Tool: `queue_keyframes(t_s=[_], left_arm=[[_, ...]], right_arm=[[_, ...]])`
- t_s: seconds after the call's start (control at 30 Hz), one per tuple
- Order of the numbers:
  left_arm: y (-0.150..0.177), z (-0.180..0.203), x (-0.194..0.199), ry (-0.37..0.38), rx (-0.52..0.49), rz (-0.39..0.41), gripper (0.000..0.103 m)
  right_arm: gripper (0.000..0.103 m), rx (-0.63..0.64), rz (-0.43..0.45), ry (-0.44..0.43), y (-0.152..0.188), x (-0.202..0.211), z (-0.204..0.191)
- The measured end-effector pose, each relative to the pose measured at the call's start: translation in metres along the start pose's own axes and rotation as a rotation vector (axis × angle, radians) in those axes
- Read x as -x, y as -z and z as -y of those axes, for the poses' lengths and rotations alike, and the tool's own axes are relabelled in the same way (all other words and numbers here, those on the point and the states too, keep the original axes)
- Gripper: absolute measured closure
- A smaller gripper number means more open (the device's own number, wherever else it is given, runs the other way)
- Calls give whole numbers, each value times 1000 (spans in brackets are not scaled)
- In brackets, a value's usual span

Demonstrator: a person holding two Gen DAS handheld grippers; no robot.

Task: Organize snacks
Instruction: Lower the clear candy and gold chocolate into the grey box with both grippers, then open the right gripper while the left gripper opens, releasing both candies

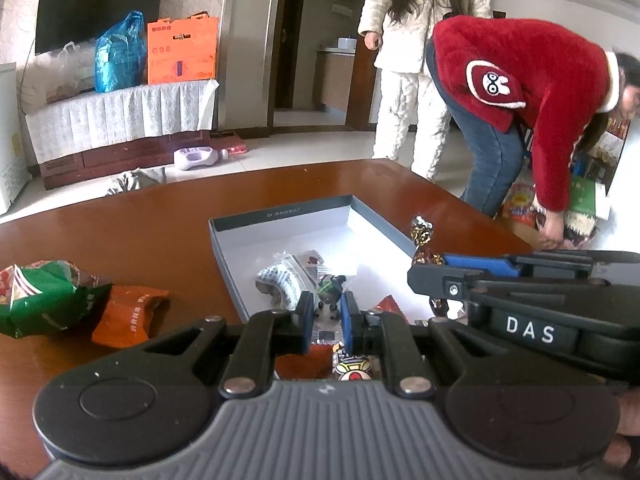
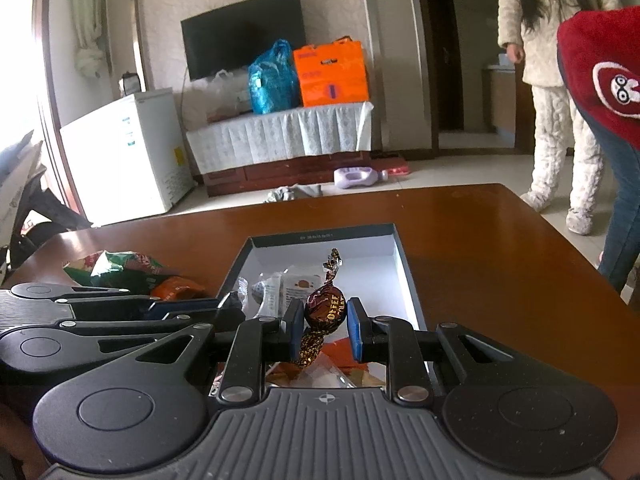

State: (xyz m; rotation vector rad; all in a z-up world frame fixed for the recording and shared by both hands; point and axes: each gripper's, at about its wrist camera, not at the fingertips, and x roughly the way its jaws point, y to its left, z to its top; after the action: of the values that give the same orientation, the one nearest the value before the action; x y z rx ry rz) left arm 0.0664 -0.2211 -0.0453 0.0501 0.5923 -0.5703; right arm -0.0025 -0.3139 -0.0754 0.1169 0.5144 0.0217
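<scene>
A grey box [image 1: 280, 216] with a white inside sits on the brown table and holds several wrapped snacks [image 1: 280, 276]. My left gripper [image 1: 326, 316] is over the box's near end, its jaws slightly apart around a small clear packet with a panda figure [image 1: 330, 300]. My right gripper [image 2: 323, 330] holds a brown twist-wrapped coffee candy [image 2: 324, 308] above the box [image 2: 404, 264]; the candy touches the left pad, with a small gap at the right. The right gripper also shows in the left wrist view [image 1: 424, 268].
A green snack bag [image 1: 44, 300] and an orange packet [image 1: 128, 316] lie on the table [image 1: 160, 220] left of the box. Two people [image 1: 520, 88] stand beyond the table's far right corner. A TV stand with bags is at the back.
</scene>
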Motion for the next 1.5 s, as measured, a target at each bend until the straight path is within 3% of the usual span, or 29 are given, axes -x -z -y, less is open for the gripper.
queue_keyframes(t_s=[0.43,1.2,1.4,1.5], left_arm=[[5,7,-15,7,-1,-39,93],[8,9,-22,5,-1,-24,93],[6,2,-22,8,18,-25,89],[5,0,-22,2,20,-14,82]], right_arm=[[78,6,-33,15,4,-3,4],[77,25,-80,40,8,-16,2],[67,12,-62,51,7,-14,4],[65,3,-45,54,6,-12,6]])
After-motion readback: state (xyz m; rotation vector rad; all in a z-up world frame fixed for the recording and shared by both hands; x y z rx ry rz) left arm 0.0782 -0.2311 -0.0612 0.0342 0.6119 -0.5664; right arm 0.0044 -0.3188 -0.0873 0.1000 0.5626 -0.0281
